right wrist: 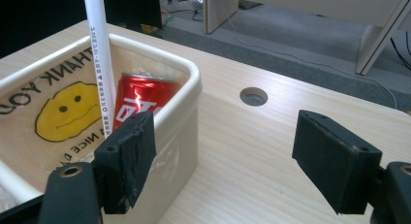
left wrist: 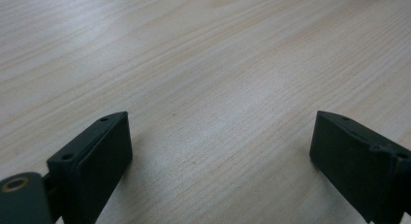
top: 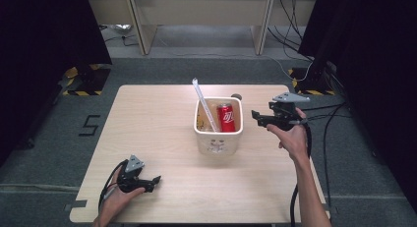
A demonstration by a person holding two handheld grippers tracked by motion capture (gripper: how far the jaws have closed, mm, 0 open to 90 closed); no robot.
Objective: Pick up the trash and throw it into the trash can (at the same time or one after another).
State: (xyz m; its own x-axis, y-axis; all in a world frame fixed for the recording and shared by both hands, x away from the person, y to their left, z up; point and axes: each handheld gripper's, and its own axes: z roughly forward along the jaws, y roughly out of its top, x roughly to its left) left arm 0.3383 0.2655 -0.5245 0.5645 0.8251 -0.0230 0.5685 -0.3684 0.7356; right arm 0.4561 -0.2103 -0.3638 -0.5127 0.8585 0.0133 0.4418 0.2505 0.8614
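Right tool jaws wide, empty, just right of cream bin. White tube leans in bin, long axis tilting far-left. Red can upright. Left tool wide over bare table.

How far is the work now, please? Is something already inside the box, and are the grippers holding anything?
Done: the red can and the long white tube sit in the cream bin. In hand: nothing; the left gripper and the right gripper are both open. What remains cannot be told.
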